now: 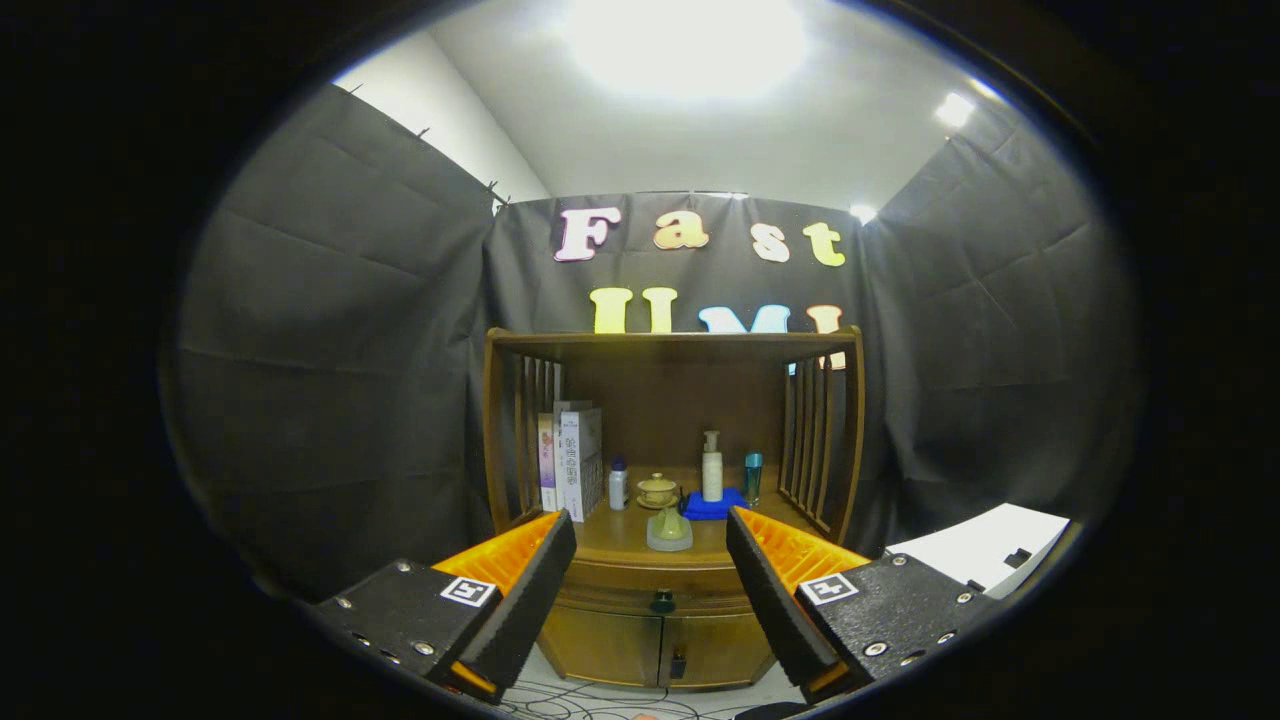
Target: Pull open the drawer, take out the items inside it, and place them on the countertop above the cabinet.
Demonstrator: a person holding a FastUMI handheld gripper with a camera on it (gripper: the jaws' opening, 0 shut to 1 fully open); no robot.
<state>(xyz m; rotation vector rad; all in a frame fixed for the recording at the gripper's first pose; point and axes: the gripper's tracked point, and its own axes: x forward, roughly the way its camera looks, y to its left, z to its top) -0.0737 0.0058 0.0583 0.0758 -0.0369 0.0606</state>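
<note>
Drawer (pixel 655 583) shut, front facing the claw (pixel 650 580), long axis crosswise, knob (pixel 662 601) between spread fingers, nothing gripped.

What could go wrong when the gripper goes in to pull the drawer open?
1. The drawer knob is small; the open gripper may slip off it.
2. The countertop already holds a green item, a blue tray with a pump bottle, and books, so landing space is tight.
</note>
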